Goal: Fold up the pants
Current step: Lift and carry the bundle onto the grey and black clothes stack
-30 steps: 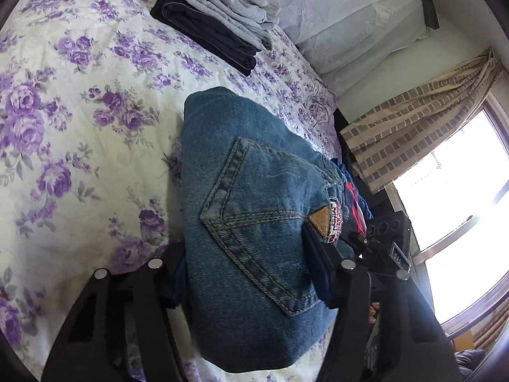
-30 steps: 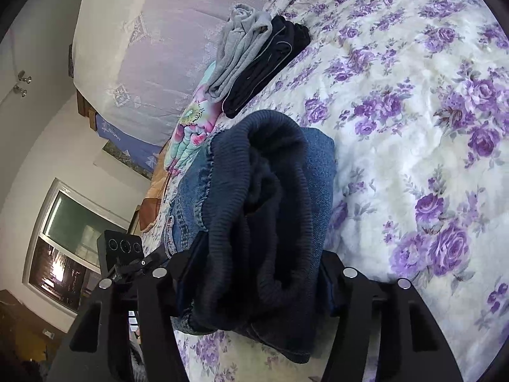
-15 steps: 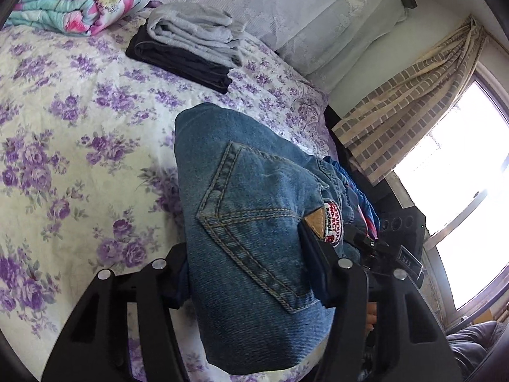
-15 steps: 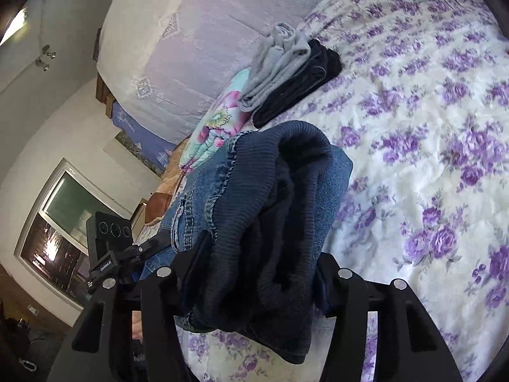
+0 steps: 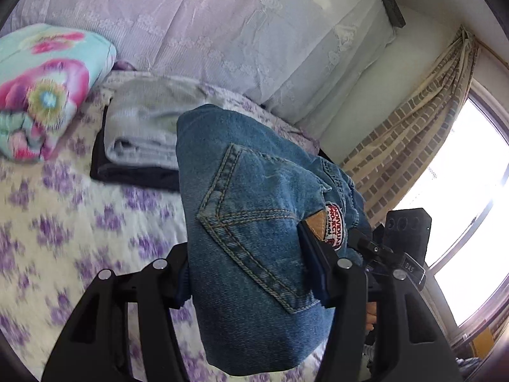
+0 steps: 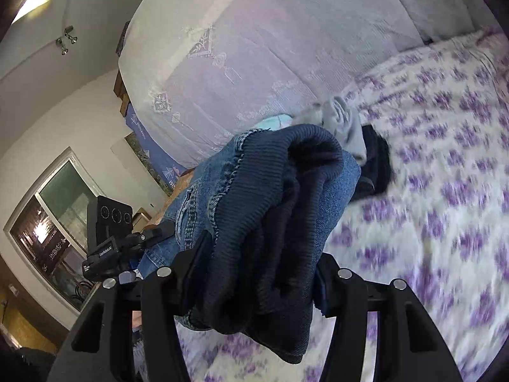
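The folded blue jeans (image 5: 254, 222) fill the middle of the left wrist view, back pocket and brand patch facing up. My left gripper (image 5: 245, 273) is shut on one end of the bundle and holds it above the bed. In the right wrist view the jeans (image 6: 270, 222) show their dark ribbed cuff end. My right gripper (image 6: 254, 270) is shut on that end. Each view shows the other gripper's black body at the far side of the bundle.
A stack of folded grey and black clothes (image 5: 143, 140) lies on the purple-flowered bedspread (image 5: 63, 229) just beyond the jeans. A folded floral blanket (image 5: 44, 92) lies to its left. Lilac pillows (image 5: 222, 31) stand behind. A curtained window (image 5: 445, 165) is at right.
Both grippers have carried the folded jeans up and forward over the bed toward the clothes stack and pillows, which now appear much closer. Both grips are unchanged.
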